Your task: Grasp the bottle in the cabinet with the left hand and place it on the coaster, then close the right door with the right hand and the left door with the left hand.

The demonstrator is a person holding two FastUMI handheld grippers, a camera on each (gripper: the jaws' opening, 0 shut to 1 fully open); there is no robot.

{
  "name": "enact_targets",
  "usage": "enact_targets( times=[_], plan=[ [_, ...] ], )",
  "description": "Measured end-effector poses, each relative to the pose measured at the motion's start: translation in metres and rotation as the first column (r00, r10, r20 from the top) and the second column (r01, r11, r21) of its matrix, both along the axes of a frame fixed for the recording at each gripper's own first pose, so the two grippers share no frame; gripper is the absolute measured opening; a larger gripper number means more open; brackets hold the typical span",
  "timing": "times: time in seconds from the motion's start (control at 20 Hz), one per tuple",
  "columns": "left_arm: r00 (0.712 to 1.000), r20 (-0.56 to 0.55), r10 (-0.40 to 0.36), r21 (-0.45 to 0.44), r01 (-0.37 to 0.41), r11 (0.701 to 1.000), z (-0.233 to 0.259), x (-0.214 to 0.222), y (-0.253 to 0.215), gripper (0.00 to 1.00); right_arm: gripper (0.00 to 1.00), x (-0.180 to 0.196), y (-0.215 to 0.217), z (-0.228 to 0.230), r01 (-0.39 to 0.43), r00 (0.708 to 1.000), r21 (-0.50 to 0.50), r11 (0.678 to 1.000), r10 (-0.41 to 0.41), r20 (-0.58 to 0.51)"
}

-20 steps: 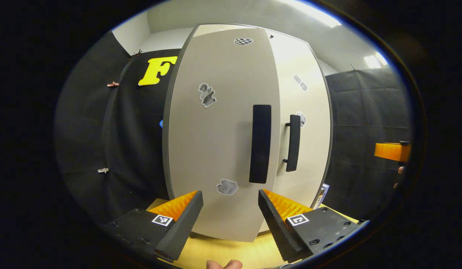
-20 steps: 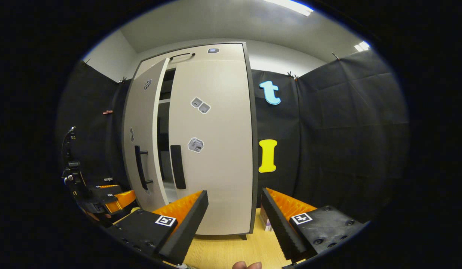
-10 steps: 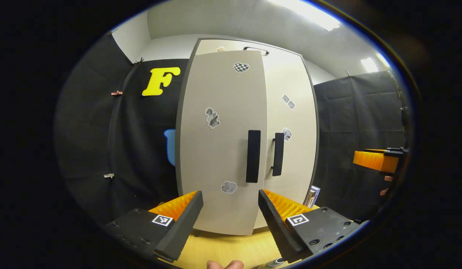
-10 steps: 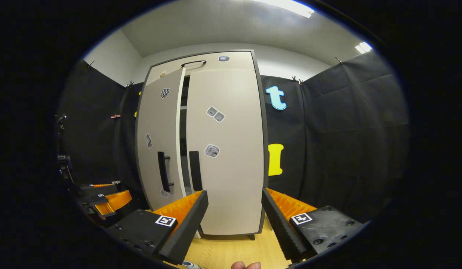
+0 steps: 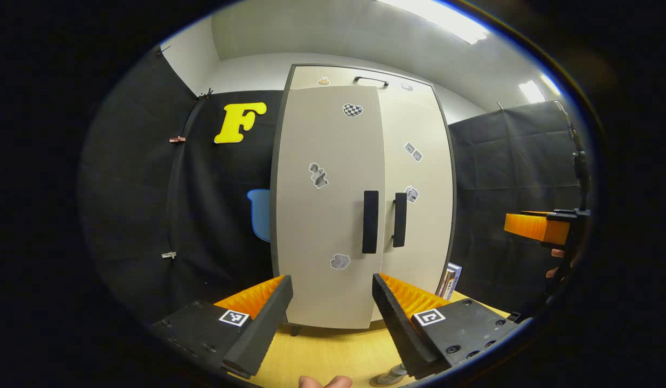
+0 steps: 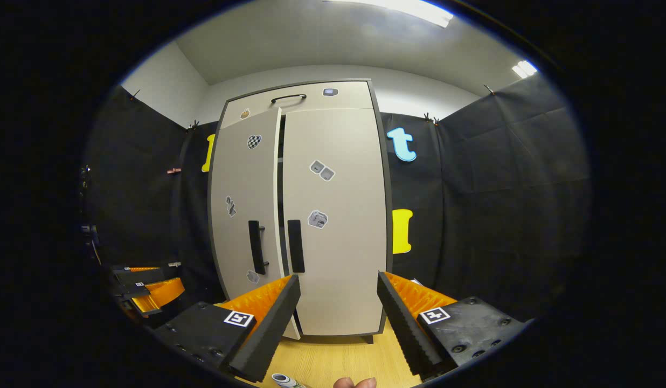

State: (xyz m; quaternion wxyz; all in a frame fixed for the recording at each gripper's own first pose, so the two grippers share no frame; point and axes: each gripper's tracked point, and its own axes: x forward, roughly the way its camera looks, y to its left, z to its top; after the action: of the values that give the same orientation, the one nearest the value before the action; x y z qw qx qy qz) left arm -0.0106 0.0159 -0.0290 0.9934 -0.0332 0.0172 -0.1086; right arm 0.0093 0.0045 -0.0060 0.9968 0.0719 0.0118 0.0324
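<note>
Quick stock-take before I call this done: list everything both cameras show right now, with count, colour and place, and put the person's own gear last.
cabinet: one, beige with dark edges, standing on the table against the black cloth.
left door: one, beige, stickers on it, a narrow gap left beside the right door in the right gripper view.
right door: one, beige, shut.
door handles: two, black, upright, side by side at the doors' meeting edges.
top handle: one, black, on the panel above the doors.
bottle: one, pale, at the bottom edge on the table; the coaster cannot be made out.
table: one, light wood.
small box: one, leaning at the cabinet's right foot.
left tongs: open, empty.
right tongs: open, empty.
</note>
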Motion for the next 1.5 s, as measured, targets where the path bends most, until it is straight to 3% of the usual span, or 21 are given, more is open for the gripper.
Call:
enact_targets(
  times=[1.5],
  plan=[
    [1.000, 0.024, 0.005, -0.001, -0.005, 1.000, 0.012, -0.028, -0.003, 0.95, 0.95, -0.014, 0.013, 0.009, -0.041, 0.999, -0.007, 0.999, 0.042, 0.015]
  ],
)
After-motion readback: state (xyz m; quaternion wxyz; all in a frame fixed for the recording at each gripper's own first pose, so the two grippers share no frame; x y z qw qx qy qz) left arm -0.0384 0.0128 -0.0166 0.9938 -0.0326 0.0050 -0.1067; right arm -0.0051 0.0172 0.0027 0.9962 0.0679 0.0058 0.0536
